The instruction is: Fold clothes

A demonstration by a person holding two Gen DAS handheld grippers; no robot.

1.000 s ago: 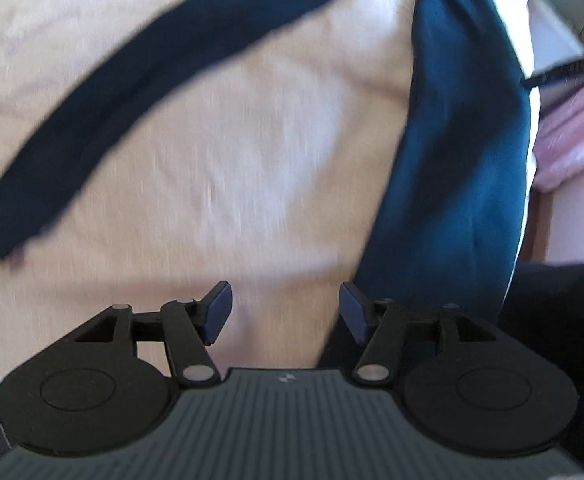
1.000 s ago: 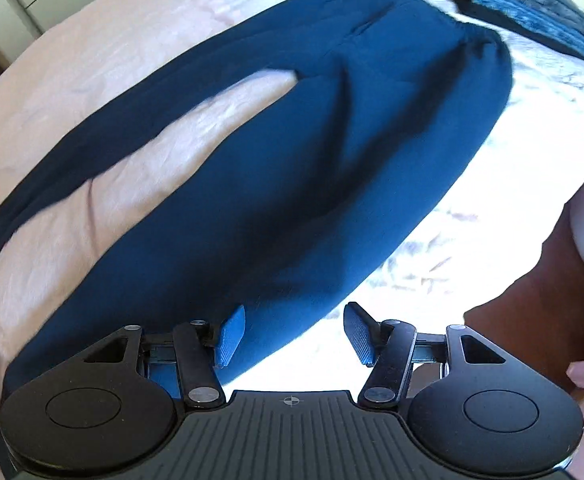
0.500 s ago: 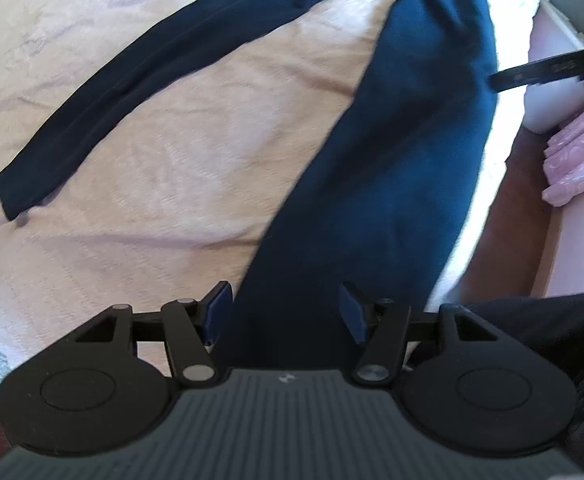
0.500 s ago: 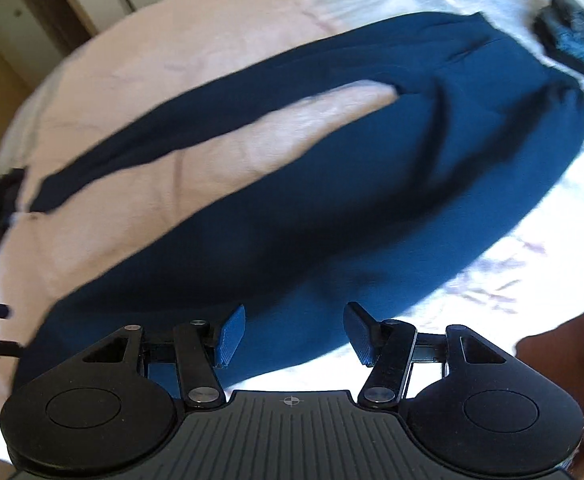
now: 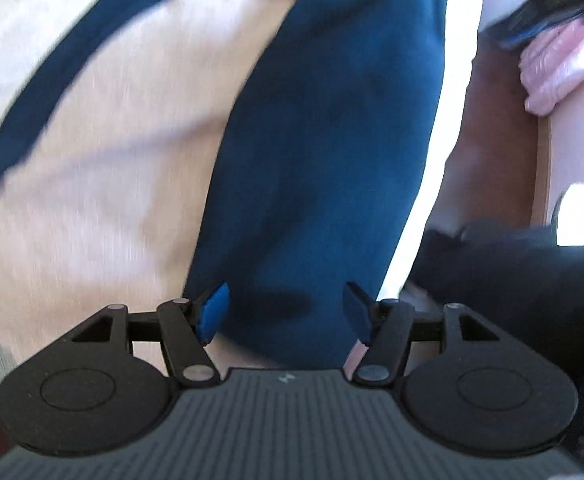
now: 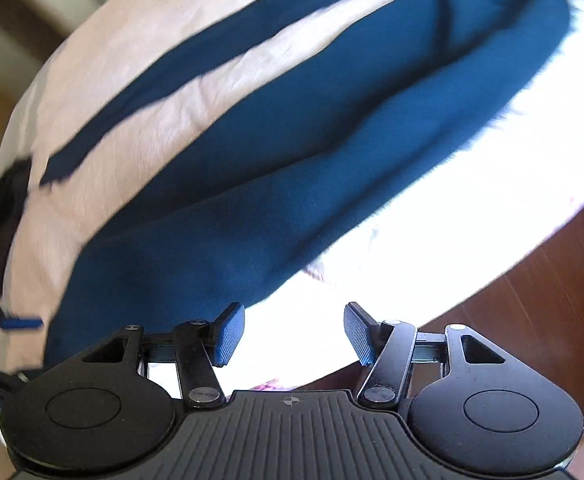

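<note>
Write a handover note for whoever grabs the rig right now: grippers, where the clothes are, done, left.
Left gripper: open, empty, above the cuff end of the near leg of the blue trousers.
Right gripper: open, empty, over the bedspread just off the near leg's edge.
Trousers lie spread flat on the bed, legs apart in a V.
Done: laid out.
Left: all folds; probably bring one leg over the other first.
</note>
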